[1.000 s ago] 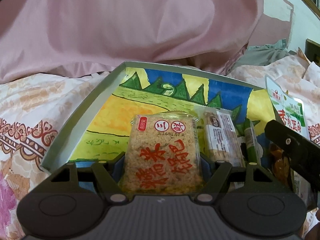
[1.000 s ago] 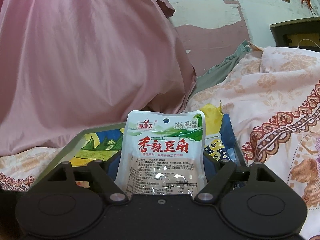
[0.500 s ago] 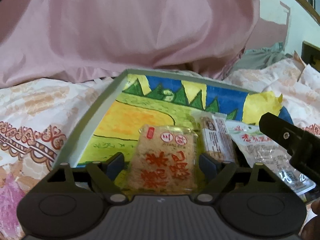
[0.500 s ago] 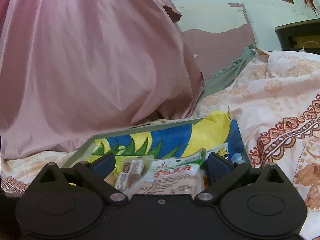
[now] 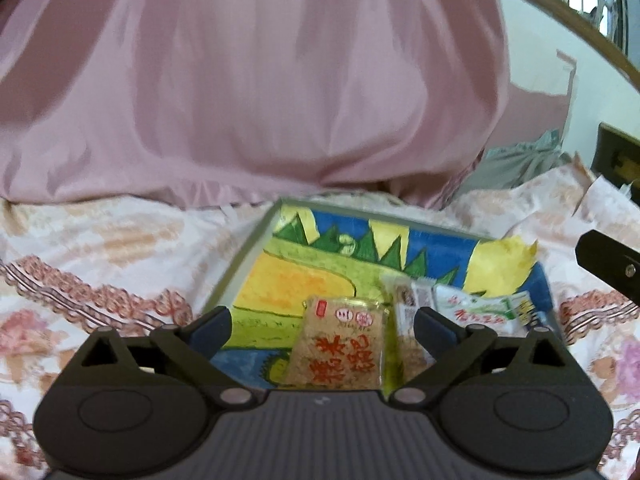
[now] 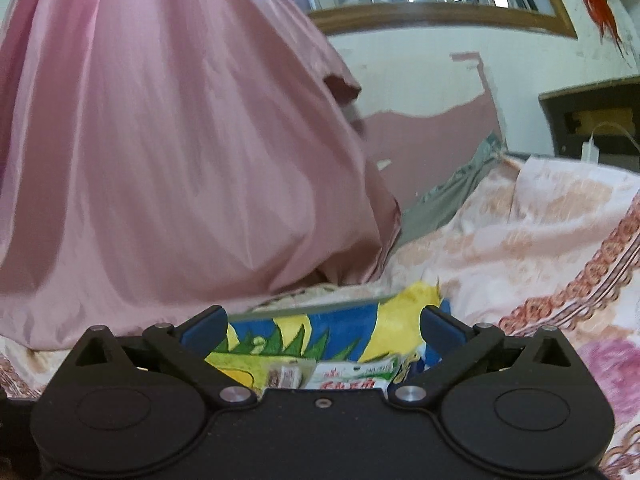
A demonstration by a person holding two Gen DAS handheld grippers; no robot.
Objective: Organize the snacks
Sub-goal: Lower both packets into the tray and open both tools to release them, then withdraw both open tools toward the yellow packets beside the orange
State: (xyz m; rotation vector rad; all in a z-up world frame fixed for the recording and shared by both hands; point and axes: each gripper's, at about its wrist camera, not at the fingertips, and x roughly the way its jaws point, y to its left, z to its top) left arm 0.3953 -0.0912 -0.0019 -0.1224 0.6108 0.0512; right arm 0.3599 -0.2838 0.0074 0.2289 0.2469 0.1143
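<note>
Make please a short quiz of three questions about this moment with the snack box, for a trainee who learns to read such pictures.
1. True or false: the left gripper is clamped on the rice cracker pack.
2. Which snack lies farthest to the right in the box, seen from the left wrist? A) the rice cracker pack B) the white and green pouch C) the narrow bar
3. Fill in: the box rests on a flowered ______.

Key
1. False. Both it and the right gripper have just been opening; their jaws stand wide with nothing pressed between them.
2. B
3. bedsheet
</note>
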